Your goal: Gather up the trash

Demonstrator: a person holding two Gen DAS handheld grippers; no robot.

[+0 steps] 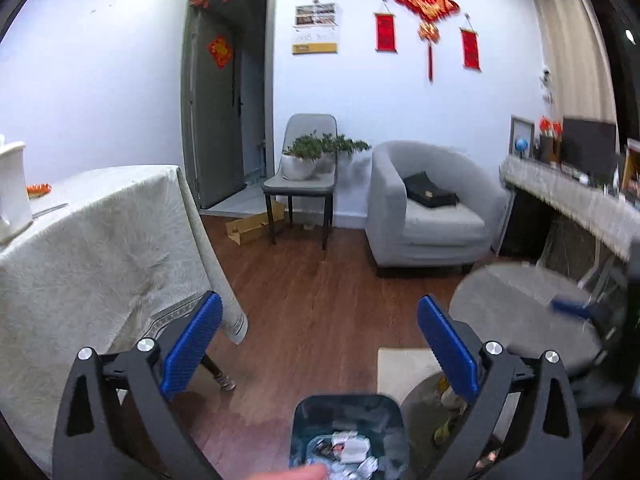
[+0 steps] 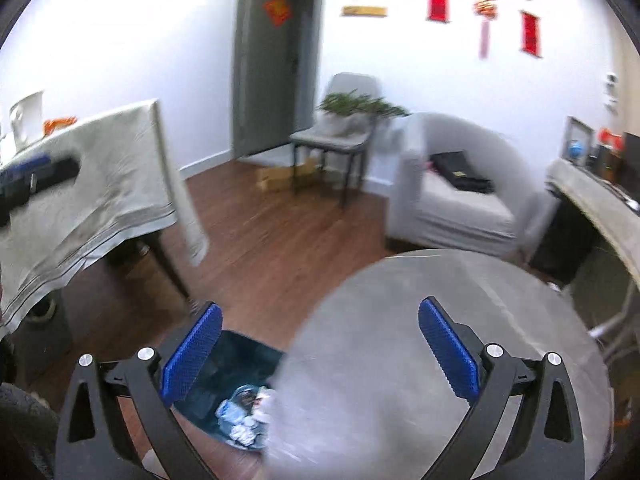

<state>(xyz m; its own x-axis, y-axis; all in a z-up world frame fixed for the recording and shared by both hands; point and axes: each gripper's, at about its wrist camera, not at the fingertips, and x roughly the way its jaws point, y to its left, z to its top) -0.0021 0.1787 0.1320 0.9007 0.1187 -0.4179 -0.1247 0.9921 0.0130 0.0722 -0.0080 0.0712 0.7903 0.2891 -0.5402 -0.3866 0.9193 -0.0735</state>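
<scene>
Both my left tongs (image 1: 320, 344) and right tongs (image 2: 320, 346) are wide open, holding nothing, above the trash bin (image 1: 348, 412) with what looks like crumpled paper (image 2: 244, 428).

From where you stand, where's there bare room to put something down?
The round grey table beside the trash bin looks bare. So does the wood floor between the cloth-covered table and armchair. The bin and the side shelf are crowded.

My round table (image 2: 400, 340) is blurring badly in the right wrist view and covering the right side of the trash bin (image 2: 240, 364). In my left view the bin (image 1: 348, 412) is running off the bottom edge. The scraps (image 1: 348, 446) inside it are looking too small to identify. My other gripper (image 1: 572, 307), over the table, is smearing into a blue streak.
</scene>
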